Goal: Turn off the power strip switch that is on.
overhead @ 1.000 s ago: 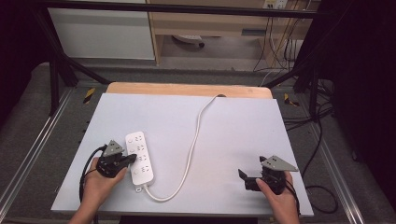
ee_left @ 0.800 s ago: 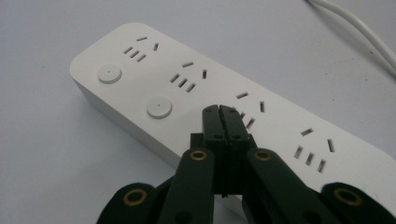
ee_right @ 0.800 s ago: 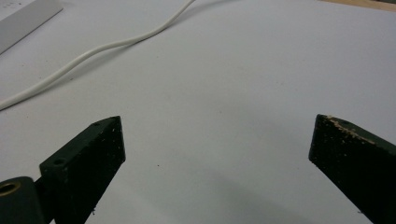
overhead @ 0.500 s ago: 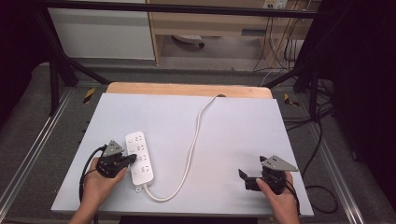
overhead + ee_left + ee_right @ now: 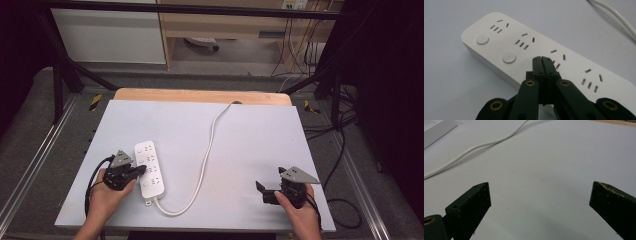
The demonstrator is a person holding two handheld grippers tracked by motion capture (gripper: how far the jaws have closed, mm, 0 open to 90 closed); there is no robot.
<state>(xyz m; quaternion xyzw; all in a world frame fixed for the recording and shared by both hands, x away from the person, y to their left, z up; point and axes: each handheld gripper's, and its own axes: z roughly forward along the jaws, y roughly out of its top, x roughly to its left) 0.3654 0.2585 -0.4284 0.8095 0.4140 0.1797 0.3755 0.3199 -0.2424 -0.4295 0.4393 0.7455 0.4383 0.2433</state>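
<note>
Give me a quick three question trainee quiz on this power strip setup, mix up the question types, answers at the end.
1. True or false: the left gripper is shut, its tips over the power strip.
2. The right gripper is: A) open over bare table, B) shut on the cord, C) on the strip.
3. Fill in: the white cord runs from the strip's near end to the table's ___ edge.

Key: 1 true; 2 A; 3 far.

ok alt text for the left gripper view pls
The left gripper, jaws shut with nothing between them, points at the top face of a white power strip with two round buttons, lying on a pale grey table; its white cable crosses the corner.
</note>
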